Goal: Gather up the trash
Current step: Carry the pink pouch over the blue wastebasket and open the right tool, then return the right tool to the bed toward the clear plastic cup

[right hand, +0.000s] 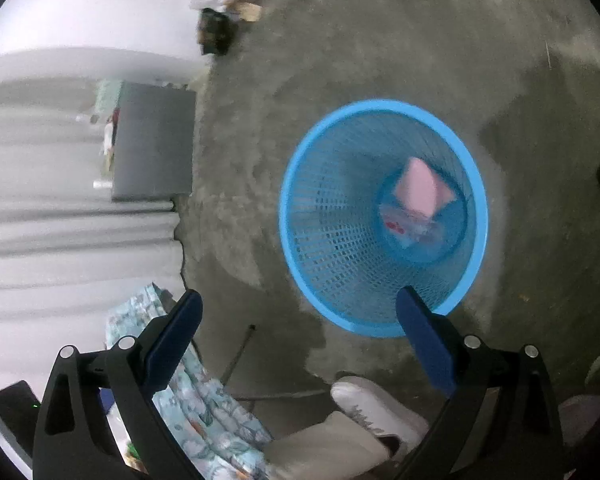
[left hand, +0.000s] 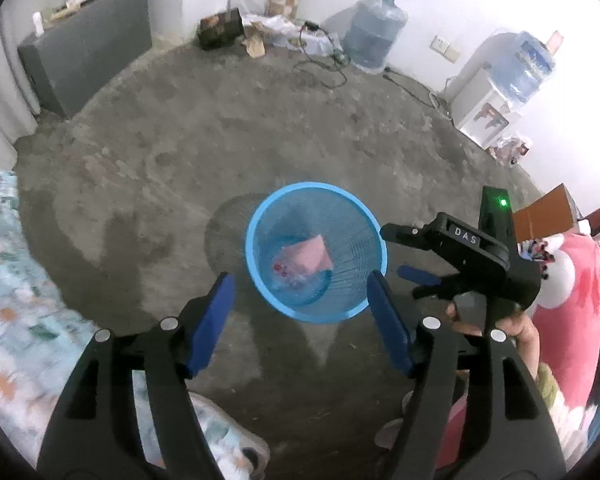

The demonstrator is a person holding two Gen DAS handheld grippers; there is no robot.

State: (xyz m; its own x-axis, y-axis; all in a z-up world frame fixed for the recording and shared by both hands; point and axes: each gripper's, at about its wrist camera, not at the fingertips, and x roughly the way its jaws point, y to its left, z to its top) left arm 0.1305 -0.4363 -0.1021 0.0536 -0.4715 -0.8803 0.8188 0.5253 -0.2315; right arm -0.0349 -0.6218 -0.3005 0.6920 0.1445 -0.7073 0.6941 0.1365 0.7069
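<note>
A blue mesh waste basket [left hand: 260, 280] stands on the concrete floor; it also shows in the right wrist view [right hand: 324, 240]. Inside it lie a pink packet [left hand: 306, 257] and a clear wrapper with red print [left hand: 286, 270], also seen in the right wrist view as the pink packet [right hand: 418, 188] and the wrapper [right hand: 404, 226]. My left gripper [left hand: 300, 286] is open and empty, held above the basket's near rim. My right gripper [right hand: 300, 300] is open and empty, above the floor beside the basket; it shows in the left wrist view [left hand: 408, 252] at the basket's right.
A floral bedsheet [left hand: 8, 280] lies at the left. A grey cabinet [left hand: 88, 52], water bottles [left hand: 374, 32], a dispenser [left hand: 484, 112] and cables [left hand: 324, 60] line the far walls. The person's white shoe [right hand: 376, 404] is near the basket.
</note>
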